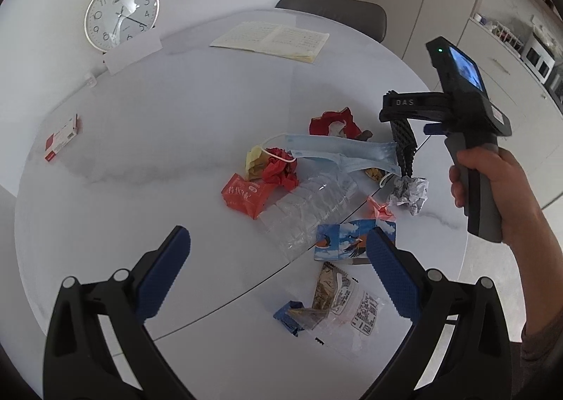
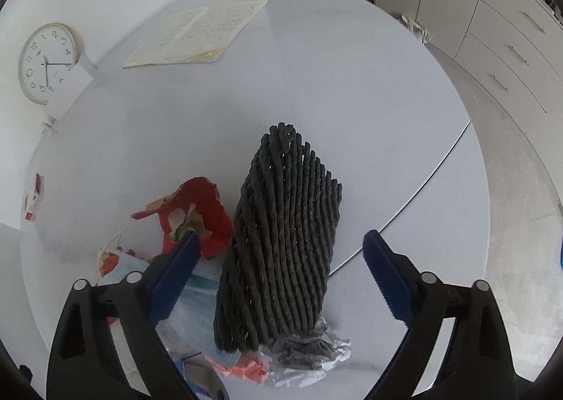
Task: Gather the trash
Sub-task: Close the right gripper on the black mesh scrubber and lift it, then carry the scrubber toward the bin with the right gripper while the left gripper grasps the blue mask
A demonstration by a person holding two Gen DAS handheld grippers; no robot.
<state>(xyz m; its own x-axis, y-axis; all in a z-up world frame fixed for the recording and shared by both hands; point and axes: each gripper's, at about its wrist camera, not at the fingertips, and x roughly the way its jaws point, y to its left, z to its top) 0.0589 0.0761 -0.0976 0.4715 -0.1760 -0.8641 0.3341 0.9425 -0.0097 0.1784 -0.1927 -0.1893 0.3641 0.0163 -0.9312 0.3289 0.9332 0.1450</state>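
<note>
A pile of trash lies on the round white table (image 1: pixel 176 111): a blue face mask (image 1: pixel 337 150), red crumpled paper (image 1: pixel 334 123), an orange snack wrapper (image 1: pixel 246 195), a clear crushed bottle (image 1: pixel 309 206), a crumpled white paper ball (image 1: pixel 410 190), a bird-print packet (image 1: pixel 346 239) and a clear wrapper (image 1: pixel 346 308). My left gripper (image 1: pixel 278 275) is open above the table's near side. My right gripper (image 2: pixel 281 276) is open and hovers over the pile. A black woven piece (image 2: pixel 281 252) stands between its fingers, over the paper ball (image 2: pixel 313 354); it also shows in the left wrist view (image 1: pixel 404 143).
An open notebook (image 1: pixel 274 39) lies at the far side. A clock (image 1: pixel 121 12) and a white card (image 1: pixel 132 53) lean at the wall. A small red box (image 1: pixel 61 137) sits at the left. A grey chair (image 1: pixel 334 11) stands behind the table; cabinets stand at the right.
</note>
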